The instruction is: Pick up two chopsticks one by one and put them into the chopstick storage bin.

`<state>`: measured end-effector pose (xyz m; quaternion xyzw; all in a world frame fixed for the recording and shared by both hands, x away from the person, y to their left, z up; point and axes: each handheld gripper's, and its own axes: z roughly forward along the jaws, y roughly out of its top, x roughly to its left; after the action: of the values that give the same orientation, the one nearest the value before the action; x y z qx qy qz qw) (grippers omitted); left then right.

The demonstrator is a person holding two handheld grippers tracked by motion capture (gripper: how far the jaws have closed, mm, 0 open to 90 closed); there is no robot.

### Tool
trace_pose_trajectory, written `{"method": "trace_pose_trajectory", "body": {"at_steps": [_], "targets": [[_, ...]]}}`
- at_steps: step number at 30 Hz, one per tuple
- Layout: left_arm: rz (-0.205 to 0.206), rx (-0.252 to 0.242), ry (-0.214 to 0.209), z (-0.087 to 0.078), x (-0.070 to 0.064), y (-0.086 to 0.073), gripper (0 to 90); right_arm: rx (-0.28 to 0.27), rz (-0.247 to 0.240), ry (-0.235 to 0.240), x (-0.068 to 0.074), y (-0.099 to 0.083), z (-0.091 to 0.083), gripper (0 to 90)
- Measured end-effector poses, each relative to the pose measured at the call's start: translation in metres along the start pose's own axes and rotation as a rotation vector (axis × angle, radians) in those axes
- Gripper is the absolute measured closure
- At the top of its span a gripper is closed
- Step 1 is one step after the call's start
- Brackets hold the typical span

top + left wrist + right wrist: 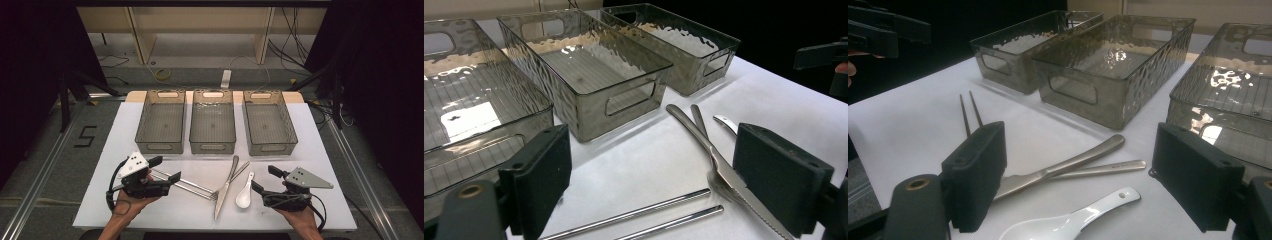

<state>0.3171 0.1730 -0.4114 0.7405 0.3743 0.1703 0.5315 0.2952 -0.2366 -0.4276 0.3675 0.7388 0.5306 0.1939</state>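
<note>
Steel knife (pixel 224 187), fork (pixel 233 179), white spoon (pixel 245 194) and chopsticks (pixel 185 183) lie at the bench's (pixel 320 150) six o'clock, bare white around. Three smoky bins (pixel 212 127) stand at twelve. Left hand-held gripper (pixel 167 170) and right hand-held gripper (pixel 265 179) gape open, empty.

We see bare forearms | black grippers: left gripper (pixel 168 169), right gripper (pixel 264 179) | grey three-cornered plates | black cables
</note>
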Motion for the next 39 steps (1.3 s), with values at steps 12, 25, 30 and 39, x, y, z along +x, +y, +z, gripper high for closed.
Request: {"method": "trace_pose_trajectory", "body": {"at_steps": [12, 25, 30, 39], "targets": [[-0.001, 0.075, -0.031, 0.004, 0.000, 0.007, 15.6, 0.001, 0.008, 0.000, -0.001, 0.000, 0.000, 23.2], [0.135, 0.415, -0.033, 0.032, 0.008, 0.030, 15.7, 0.035, 0.013, 0.018, -0.001, -0.001, 0.003, 23.3], [0.161, 0.471, -0.041, 0.044, 0.015, 0.040, 16.6, 0.038, 0.021, 0.020, -0.003, -0.002, 0.003, 23.4], [0.207, 0.538, -0.058, 0.061, 0.019, 0.044, 18.4, 0.044, 0.028, 0.022, -0.005, -0.002, 0.003, 23.4]]}}
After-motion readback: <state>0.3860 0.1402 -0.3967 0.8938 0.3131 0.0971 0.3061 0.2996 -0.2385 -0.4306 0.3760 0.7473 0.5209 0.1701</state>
